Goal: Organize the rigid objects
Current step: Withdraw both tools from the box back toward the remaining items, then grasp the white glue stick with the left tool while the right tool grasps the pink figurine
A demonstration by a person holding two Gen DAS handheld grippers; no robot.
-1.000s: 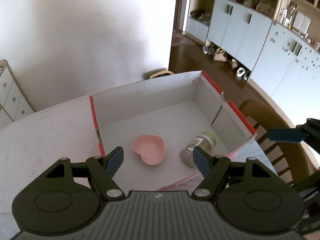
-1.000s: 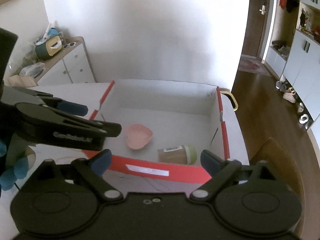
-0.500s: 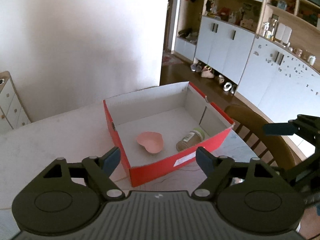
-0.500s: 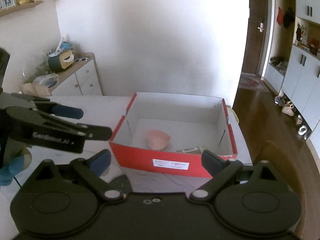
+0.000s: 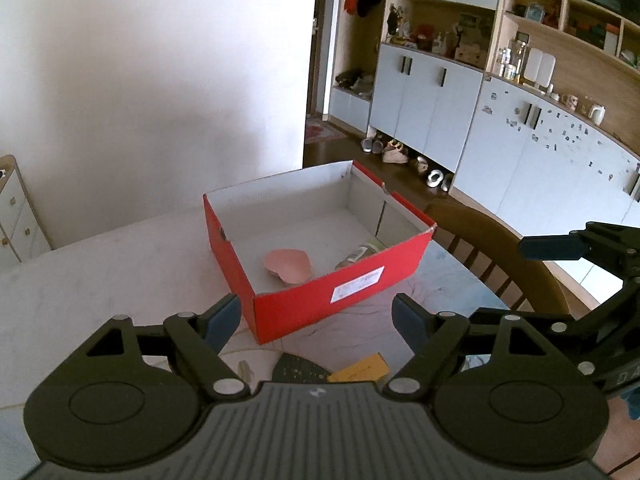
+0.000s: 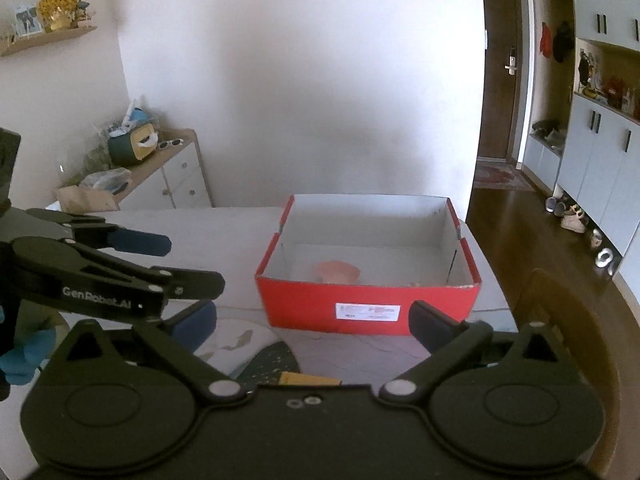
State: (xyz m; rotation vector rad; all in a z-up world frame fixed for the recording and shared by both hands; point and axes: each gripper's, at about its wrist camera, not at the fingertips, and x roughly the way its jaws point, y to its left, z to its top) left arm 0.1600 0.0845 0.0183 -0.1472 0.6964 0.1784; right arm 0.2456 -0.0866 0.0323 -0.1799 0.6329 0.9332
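A pale, marble-patterned table (image 5: 100, 280) carries an open red box (image 5: 340, 296) with white inner walls and a white label on its near side. Nearer the camera, a dark speckled flat piece (image 5: 298, 368) and a yellow-orange card (image 5: 362, 368) lie side by side on the table, both partly hidden.

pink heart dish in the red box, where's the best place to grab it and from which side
Probably from above: the red box walls block any side approach. The pink heart dish lies flat on the box floor, shallow, so pinch its raised rim at one lobe, one finger inside, one outside. The jar lying beside it leaves that side tighter; take the far-from-jar lobe.
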